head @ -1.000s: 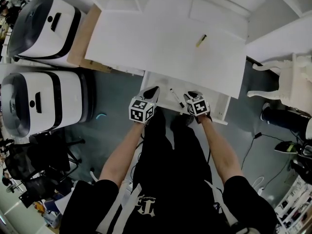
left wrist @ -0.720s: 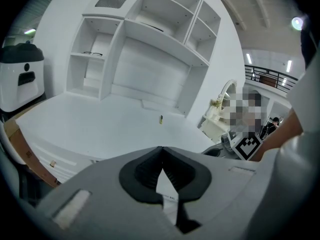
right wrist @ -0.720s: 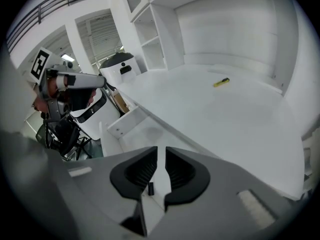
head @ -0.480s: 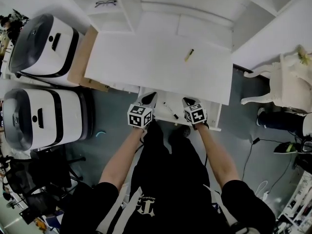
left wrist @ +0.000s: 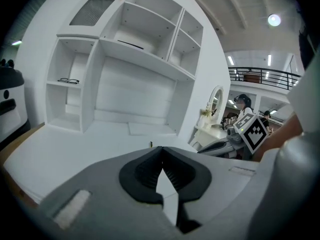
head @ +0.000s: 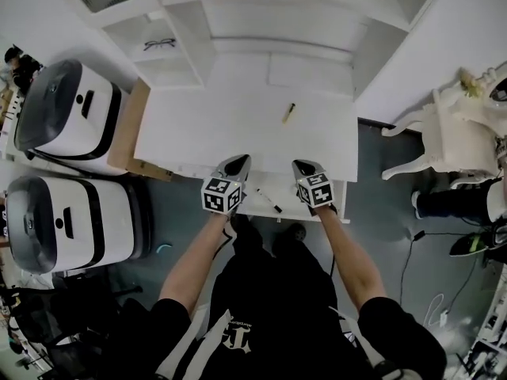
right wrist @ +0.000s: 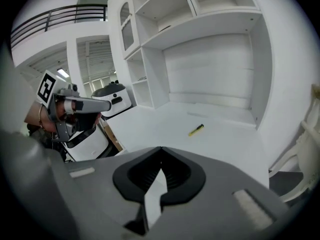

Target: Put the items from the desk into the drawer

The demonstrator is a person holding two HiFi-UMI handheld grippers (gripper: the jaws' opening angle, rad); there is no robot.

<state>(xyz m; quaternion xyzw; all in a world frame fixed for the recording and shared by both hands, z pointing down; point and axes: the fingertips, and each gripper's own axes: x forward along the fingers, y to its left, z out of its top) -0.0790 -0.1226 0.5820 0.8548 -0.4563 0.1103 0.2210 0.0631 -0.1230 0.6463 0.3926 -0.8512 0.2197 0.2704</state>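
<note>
Overhead, a steep look down on a white tabletop (head: 222,125), backed by a white hutch of open shelves.

Lying alone on the tabletop, right of centre and well apart from both claws: a slim yellow pen (head: 289,113). From the right gripper view, seen as a yellow stick with a dark end (right wrist: 196,129), far ahead of the tips.

Pulled partly out below the tabletop's front edge: a shallow white drawer (head: 289,204). Inside it, lying slantwise between the two claws: a black pen (head: 268,201).

Held over the drawer's left end: the left claw (head: 238,163), pointing toward the tabletop. Closed tip to tip (left wrist: 161,149), gripping nothing.

Held over the drawer's right end: the right claw (head: 301,167), pointing the same way. Likewise closed at the tips (right wrist: 161,149) and empty.

Behind the claws, bare forearms and black clothing.

On a low shelf at the hutch's left: a pair of dark-framed glasses (head: 161,44).

On the floor to the left of the tabletop: two rounded white and black machines (head: 67,105), one behind the other.

To the right: an ornate white chair (head: 444,129).
</note>
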